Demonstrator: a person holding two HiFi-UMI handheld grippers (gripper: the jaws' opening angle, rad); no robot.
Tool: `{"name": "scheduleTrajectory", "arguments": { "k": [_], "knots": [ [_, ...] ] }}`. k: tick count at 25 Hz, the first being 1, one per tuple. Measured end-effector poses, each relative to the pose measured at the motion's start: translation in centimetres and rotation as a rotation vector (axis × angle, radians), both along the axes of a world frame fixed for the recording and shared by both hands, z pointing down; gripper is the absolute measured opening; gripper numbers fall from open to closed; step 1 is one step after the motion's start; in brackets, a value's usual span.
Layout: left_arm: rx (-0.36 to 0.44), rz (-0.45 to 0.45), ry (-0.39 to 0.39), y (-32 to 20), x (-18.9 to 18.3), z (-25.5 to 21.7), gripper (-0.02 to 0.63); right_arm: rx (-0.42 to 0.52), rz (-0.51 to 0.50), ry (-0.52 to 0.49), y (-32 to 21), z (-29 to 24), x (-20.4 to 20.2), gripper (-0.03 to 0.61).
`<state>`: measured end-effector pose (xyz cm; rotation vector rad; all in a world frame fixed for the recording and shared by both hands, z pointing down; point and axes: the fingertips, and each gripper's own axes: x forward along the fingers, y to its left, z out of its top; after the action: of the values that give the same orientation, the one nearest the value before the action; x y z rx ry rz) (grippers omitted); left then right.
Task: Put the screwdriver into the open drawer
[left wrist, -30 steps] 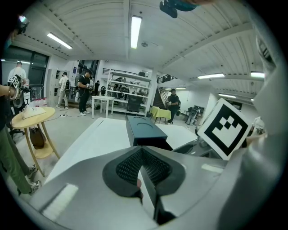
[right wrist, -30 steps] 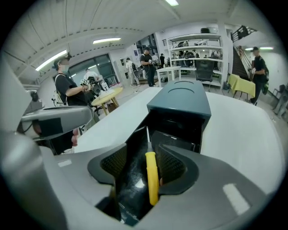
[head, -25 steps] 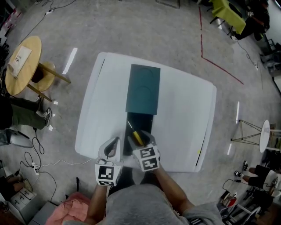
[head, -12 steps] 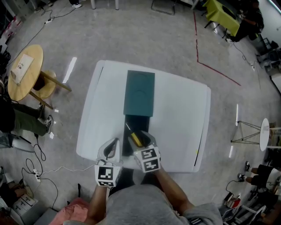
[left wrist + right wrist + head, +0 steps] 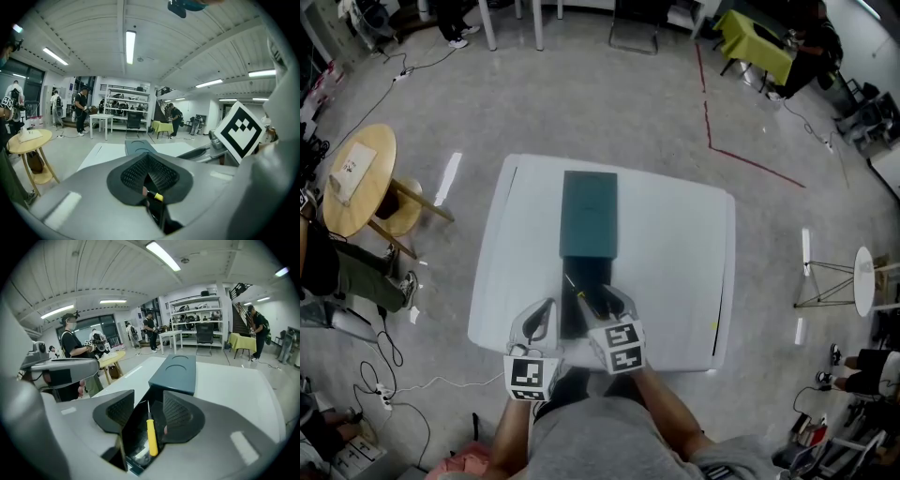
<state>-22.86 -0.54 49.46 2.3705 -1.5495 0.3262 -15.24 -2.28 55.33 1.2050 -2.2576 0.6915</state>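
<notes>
The yellow-handled screwdriver (image 5: 151, 434) lies lengthwise inside the open black drawer (image 5: 135, 426), its thin shaft pointing toward the teal cabinet (image 5: 174, 373). My right gripper (image 5: 148, 401) hovers above the drawer. Its jaws have just been closing a little but stand open, with the screwdriver well below the gap and untouched. In the head view the screwdriver (image 5: 578, 292) shows just left of the right gripper (image 5: 605, 298), over the drawer (image 5: 572, 317) in front of the cabinet (image 5: 589, 211). My left gripper (image 5: 542, 309) hangs at the drawer's left side, its pads (image 5: 159, 176) meeting on nothing.
The white table (image 5: 675, 253) carries only the cabinet. A round wooden stool (image 5: 358, 178) and a seated person stand to the left. Cables run over the floor at the lower left. A red tape line (image 5: 741, 155) and a small white stand (image 5: 865, 286) are to the right.
Both grippers have lifted up away from the drawer. The screwdriver stays lying in the drawer. The head view has pulled back and shows more floor beyond the table.
</notes>
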Motion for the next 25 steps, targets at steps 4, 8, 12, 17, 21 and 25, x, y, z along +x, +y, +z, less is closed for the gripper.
{"name": "scheduleTrajectory", "arguments": {
  "k": [4,8,12,17,21,25],
  "knots": [
    [0.039,0.010,0.003,-0.1,0.3,-1.8,0.012,0.072,0.020,-0.003,-0.3,-1.9,0.8,0.172],
    [0.084,0.012,0.013,0.1,0.1,-3.7,0.012,0.140,0.046,-0.006,-0.6,-4.5,1.7,0.144],
    [0.125,0.015,0.014,0.0,-0.2,-5.6,0.012,0.228,0.080,0.023,-1.1,-7.0,3.2,0.109],
    [0.162,0.022,0.015,0.2,-0.5,-7.5,0.012,0.325,0.105,0.019,-0.6,-10.5,4.4,0.107],
    [0.199,0.033,0.011,0.4,-0.6,-8.8,0.012,0.407,0.124,0.028,0.3,-12.8,4.9,0.104],
    [0.236,0.054,0.013,0.9,0.2,-10.2,0.012,0.450,0.154,0.027,1.4,-14.2,6.2,0.094]
  ]
}}
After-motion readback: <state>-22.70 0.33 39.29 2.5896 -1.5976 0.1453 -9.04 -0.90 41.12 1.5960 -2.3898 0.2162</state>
